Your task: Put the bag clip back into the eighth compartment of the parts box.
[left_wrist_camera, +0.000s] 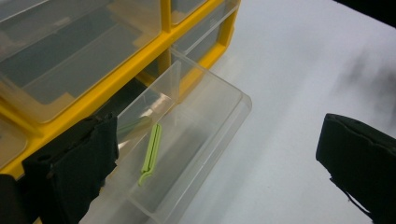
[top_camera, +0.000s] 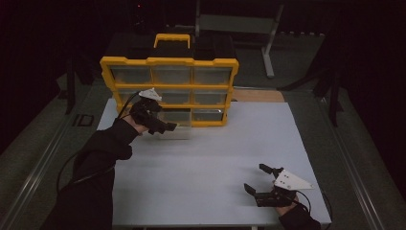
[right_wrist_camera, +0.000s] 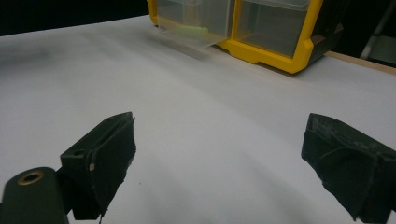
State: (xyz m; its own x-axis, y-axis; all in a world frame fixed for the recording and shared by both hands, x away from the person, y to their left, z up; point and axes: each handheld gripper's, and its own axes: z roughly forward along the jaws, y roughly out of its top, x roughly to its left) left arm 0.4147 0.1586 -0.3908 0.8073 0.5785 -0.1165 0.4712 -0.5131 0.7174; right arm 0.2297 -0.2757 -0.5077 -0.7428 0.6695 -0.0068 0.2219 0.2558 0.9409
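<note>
A yellow organizer (top_camera: 168,61) with clear drawers stands at the back of the white table (top_camera: 206,158). One bottom-row drawer (left_wrist_camera: 212,116) is pulled out, and a slim light-green clip (left_wrist_camera: 150,153) lies inside it. My left gripper (top_camera: 165,125) hovers just over this drawer's front. In the left gripper view its jaws are wide apart, so the left gripper (left_wrist_camera: 215,170) is open and holds nothing. My right gripper (top_camera: 255,178) rests low near the table's front right, open and empty. From the right gripper (right_wrist_camera: 229,163) the pulled-out drawer (right_wrist_camera: 191,32) and the green clip (right_wrist_camera: 194,30) appear far off.
The organizer's other drawers (top_camera: 172,74) are pushed in and look mostly empty. It has a yellow carry handle (top_camera: 171,39) on top. A wooden strip (top_camera: 258,96) lies behind the table's right side. Dark floor and a metal stand (top_camera: 268,43) surround the table.
</note>
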